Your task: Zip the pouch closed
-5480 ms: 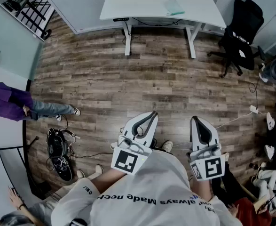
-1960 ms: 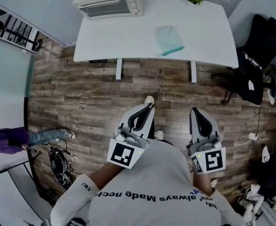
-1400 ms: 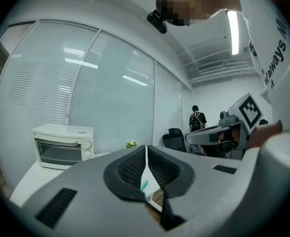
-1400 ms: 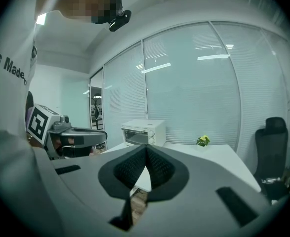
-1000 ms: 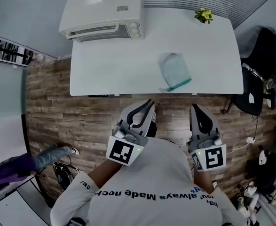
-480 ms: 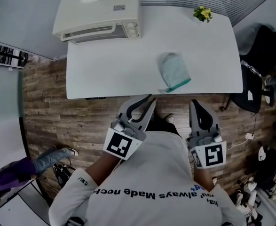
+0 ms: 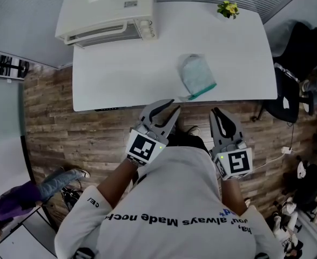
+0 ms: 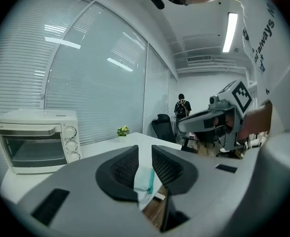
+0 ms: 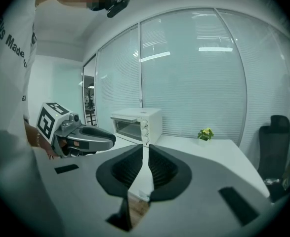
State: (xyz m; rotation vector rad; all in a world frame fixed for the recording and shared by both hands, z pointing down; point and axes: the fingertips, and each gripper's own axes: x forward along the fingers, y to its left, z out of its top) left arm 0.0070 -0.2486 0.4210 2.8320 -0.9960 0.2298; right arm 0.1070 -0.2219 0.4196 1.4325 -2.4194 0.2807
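Note:
The pouch (image 7: 197, 75) is pale and translucent with a teal zipper edge (image 7: 202, 93). It lies flat near the front edge of the white table (image 7: 120, 74). Both grippers hover at that near edge, short of the pouch. My left gripper (image 7: 166, 108) is open with nothing in it, and in the left gripper view the pouch (image 8: 145, 179) shows far off through its gap (image 8: 145, 153). My right gripper (image 7: 216, 113) sits just right of the pouch's near corner. Its jaws (image 9: 145, 152) have just been opening to a narrow gap, with nothing between them.
A white toaster oven (image 7: 107, 12) stands at the table's back left. A small yellow-flowered plant (image 7: 228, 8) sits at the back right. A black office chair (image 7: 298, 53) is right of the table. Wooden floor (image 7: 50, 117) runs under the table's front edge.
The table and pouch have come closer in the head view. Both grippers have sunk and now reach the table's near edge.

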